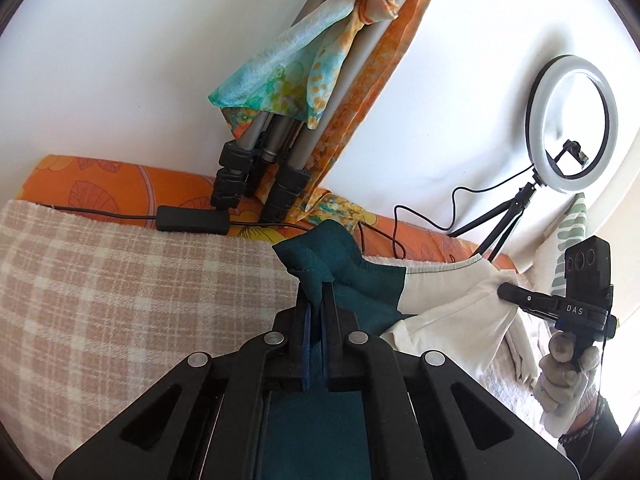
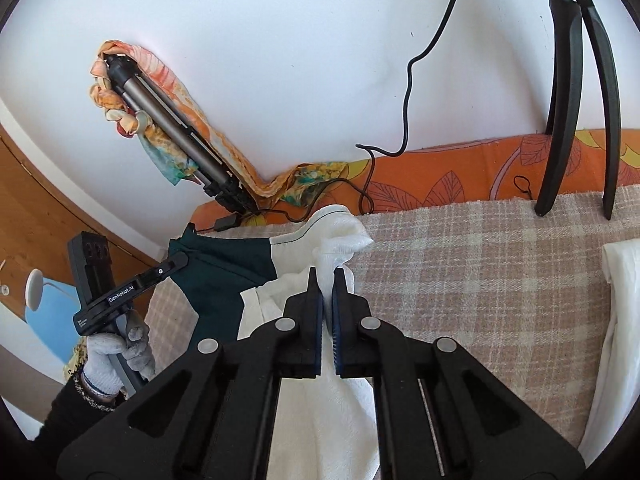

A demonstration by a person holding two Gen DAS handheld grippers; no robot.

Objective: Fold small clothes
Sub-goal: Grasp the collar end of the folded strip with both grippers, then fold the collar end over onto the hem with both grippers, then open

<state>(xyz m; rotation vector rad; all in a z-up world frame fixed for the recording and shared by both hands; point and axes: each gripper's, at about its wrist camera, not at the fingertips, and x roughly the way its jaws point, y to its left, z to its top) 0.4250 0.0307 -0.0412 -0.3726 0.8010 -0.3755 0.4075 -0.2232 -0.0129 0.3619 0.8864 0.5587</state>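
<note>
A small teal-and-white garment [image 1: 384, 284] is stretched between both grippers above the beige checked blanket [image 1: 120, 280]. My left gripper [image 1: 316, 292] is shut on its teal end, which bunches above the fingertips. My right gripper [image 2: 327, 280] is shut on its white end [image 2: 340, 240]. In the left wrist view the right gripper [image 1: 508, 290] pinches the white cloth at the right. In the right wrist view the left gripper [image 2: 182, 260] pinches the teal part [image 2: 216, 276] at the left.
A folded tripod wrapped in a colourful scarf [image 1: 288, 80] leans on the white wall. A ring light on a small tripod [image 1: 572, 124] stands at the back right, with cables and a black adapter [image 1: 192, 220] on the orange sheet. More white cloth [image 2: 616, 320] lies at the right.
</note>
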